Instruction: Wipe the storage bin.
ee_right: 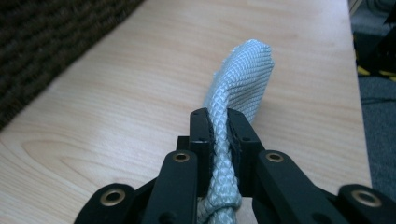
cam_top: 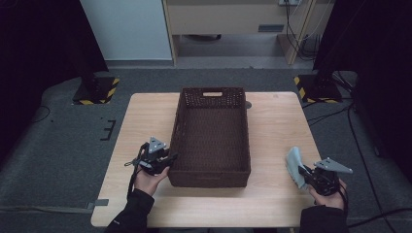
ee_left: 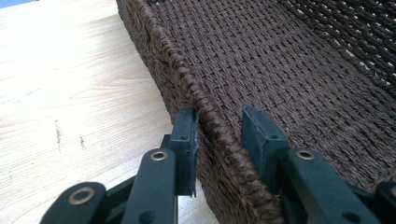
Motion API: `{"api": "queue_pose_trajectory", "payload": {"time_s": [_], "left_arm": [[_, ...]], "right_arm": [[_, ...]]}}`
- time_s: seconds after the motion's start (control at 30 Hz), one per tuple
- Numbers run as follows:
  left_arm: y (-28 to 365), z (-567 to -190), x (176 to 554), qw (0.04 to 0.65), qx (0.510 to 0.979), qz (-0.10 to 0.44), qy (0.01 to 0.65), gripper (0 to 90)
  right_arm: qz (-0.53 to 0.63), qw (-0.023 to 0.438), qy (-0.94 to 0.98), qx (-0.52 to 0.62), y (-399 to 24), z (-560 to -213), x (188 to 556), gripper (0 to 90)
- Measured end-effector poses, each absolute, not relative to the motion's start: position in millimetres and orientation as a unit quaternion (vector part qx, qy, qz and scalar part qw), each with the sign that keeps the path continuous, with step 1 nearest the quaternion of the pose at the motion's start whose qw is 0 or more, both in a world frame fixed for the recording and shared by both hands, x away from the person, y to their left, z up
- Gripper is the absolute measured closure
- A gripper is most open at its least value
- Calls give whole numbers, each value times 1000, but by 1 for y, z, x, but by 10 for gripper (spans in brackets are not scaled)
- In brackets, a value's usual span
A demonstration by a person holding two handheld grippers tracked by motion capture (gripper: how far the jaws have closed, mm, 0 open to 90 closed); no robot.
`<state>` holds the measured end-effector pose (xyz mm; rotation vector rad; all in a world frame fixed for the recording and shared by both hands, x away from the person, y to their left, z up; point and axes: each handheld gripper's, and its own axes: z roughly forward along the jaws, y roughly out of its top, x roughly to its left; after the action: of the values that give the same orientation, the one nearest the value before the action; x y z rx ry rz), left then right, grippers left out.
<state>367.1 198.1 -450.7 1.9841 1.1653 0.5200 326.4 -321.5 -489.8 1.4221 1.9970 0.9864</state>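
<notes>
The left tool (cam_top: 167,159) straddles the left rim of the brown wicker basket (cam_top: 212,114) near its near corner: one jaw is against the outer wall, while the inner jaw stands slightly off the weave, so I cannot tell whether it grips. The basket sits at the centre of the wooden bench (cam_top: 141,116). At four o'clock from the basket, near the bench's right edge, the right tool (cam_top: 303,171) is pressed tight on a pale blue woven cloth (cam_top: 294,162), pinching it upright above the bench.
</notes>
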Motion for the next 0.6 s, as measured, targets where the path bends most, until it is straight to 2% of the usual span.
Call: {"api": "queue_pose_trajectory", "payload": {"time_s": [0.2,0.43,0.47,0.6], "left_arm": [[198,-451,367,382,778,202,457,657],[198,-451,367,382,778,202,457,656],[198,-451,367,381,778,203,456,657],[198,-451,367,382,778,202,456,657]], "right_arm": [[319,225,749,536,-320,-500,332,777],[324,240,735,545,-321,-499,332,679],[331,250,732,541,-321,-497,331,632],[346,269,723,535,-320,-493,330,558]]}}
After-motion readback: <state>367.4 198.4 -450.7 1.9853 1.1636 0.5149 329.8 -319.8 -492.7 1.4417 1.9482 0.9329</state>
